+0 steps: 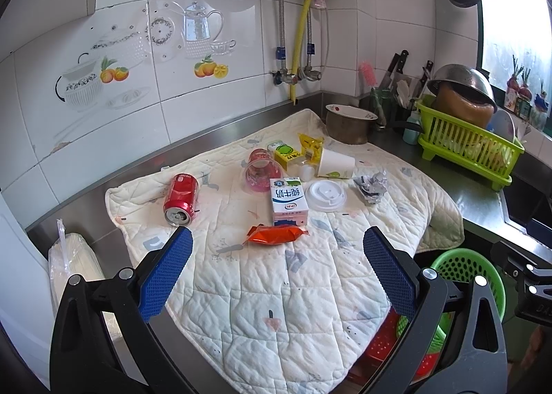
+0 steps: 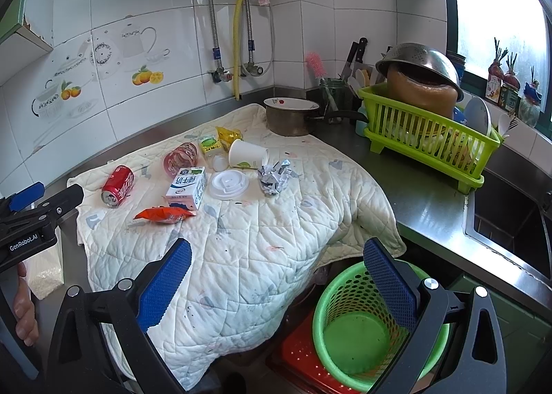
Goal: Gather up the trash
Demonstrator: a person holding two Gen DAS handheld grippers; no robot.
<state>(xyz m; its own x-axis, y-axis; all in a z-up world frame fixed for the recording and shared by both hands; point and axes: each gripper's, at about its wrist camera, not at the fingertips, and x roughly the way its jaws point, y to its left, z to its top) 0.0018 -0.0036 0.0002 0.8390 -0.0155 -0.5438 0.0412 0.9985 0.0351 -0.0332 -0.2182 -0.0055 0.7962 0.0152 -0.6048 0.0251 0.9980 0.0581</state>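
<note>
Both grippers hang above the near edge of the quilted cloth [image 2: 262, 256], nothing held. Left gripper [image 1: 277, 257] has its blue pads spread wide; right gripper [image 2: 277, 257] same, spread & empty.

Trash sits on the far half of the cloth, approx. 10 pcs: red soda can [image 1: 181, 199] lying on its side far left, orange snack wrapper [image 1: 276, 234] nearest the left gripper, milk carton [image 1: 289, 200] just behind it, white plastic lid [image 1: 326, 195] right of the carton, crumpled foil ball [image 1: 372, 187] further right, tipped paper cup [image 1: 335, 163], pink clear cup [image 1: 260, 169], green-label box [image 1: 284, 152] & yellow packet [image 1: 310, 147] at the back. Green basket [image 2: 372, 325] stands below the counter edge, near right, under the right gripper, and looks empty, so the job seems barely started.

Likely 1st pick: wrapper w/ the left, since it's closest. Doing it well:
- Come down w/ pads either side of the wrapper's narrow width, not its length.
- It's thin & flat; go low enough to catch it w/o pinching the cloth, else the cloth drags & the other pcs shift.
- Can may roll; grip across its body.
- Right takes foil or lid, short trip to the basket.
</note>
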